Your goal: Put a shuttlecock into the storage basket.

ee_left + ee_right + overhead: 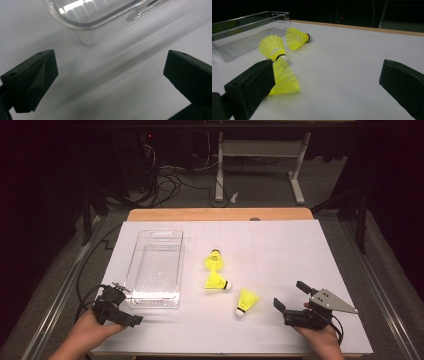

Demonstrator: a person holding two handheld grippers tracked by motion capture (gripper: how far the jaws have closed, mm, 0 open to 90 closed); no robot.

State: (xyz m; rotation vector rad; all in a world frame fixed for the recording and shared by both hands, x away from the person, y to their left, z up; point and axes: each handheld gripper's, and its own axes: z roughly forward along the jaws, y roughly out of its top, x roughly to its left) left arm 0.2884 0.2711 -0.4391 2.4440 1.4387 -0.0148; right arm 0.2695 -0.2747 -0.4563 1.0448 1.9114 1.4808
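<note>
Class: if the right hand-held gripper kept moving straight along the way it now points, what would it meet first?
Probably the nearest yellow plastic shuttlecock, lying just ahead by the left jaw of the right hand-held gripper; depth is uncertain.

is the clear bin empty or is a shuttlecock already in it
Empty. In the high view the clear bin shows only its bare see-through floor, and all three yellow shuttlecocks lie on the white table to its right.

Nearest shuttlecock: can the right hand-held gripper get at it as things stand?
Probably yes: the right hand-held gripper is open, and only bare table lies between it and the nearest shuttlecock.
</note>
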